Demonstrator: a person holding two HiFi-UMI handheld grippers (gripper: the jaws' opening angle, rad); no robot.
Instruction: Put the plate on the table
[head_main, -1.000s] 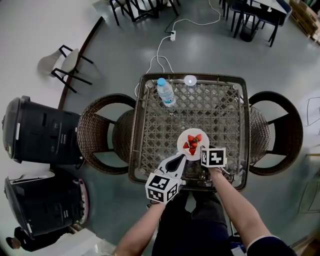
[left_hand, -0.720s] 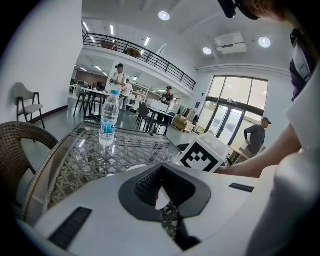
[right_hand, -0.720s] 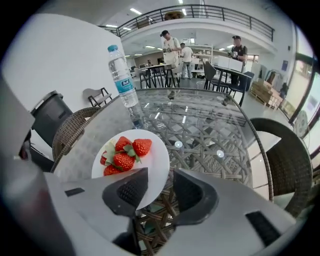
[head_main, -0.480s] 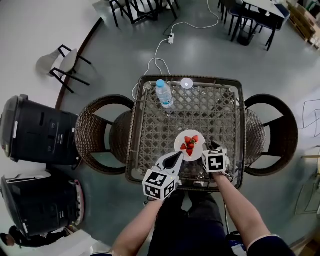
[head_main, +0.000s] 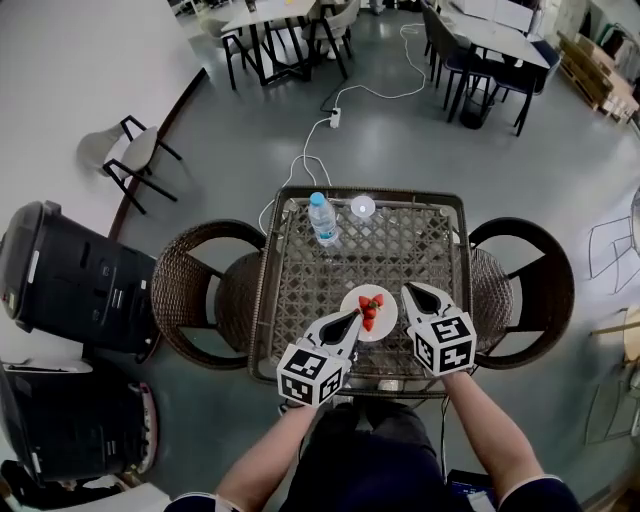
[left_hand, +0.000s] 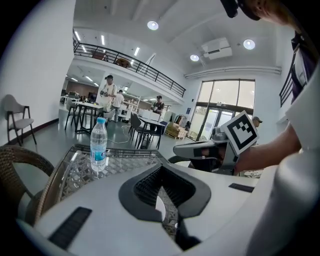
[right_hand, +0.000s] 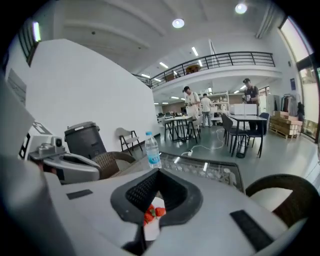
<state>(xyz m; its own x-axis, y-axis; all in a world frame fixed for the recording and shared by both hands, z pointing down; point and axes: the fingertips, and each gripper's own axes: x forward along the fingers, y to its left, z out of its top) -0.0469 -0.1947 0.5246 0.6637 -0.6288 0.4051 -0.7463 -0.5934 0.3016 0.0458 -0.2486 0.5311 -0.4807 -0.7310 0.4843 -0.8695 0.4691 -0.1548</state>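
The white plate (head_main: 372, 322) with several strawberries (head_main: 368, 306) lies on the near part of the wicker-and-glass table (head_main: 290, 290). My left gripper (head_main: 354, 317) hovers at the plate's near-left rim, shut and empty. My right gripper (head_main: 409, 289) hangs above the plate's right side; its jaws have just been closing, are now shut, and hold nothing. In the right gripper view the strawberries (right_hand: 152, 212) show below the closed jaw tips (right_hand: 159, 171). In the left gripper view the tips (left_hand: 160, 167) meet over the table.
A water bottle (head_main: 322, 219) and a small round clear lid (head_main: 362, 207) stand at the table's far edge. Wicker chairs flank the table at left (head_main: 195, 280) and right (head_main: 530, 280). Black bins (head_main: 70, 275) stand further left. A cable (head_main: 300, 165) runs across the floor beyond.
Both grippers have lifted away from the plate, the right one more, coming off the plate's right rim. The plate stays on the table.
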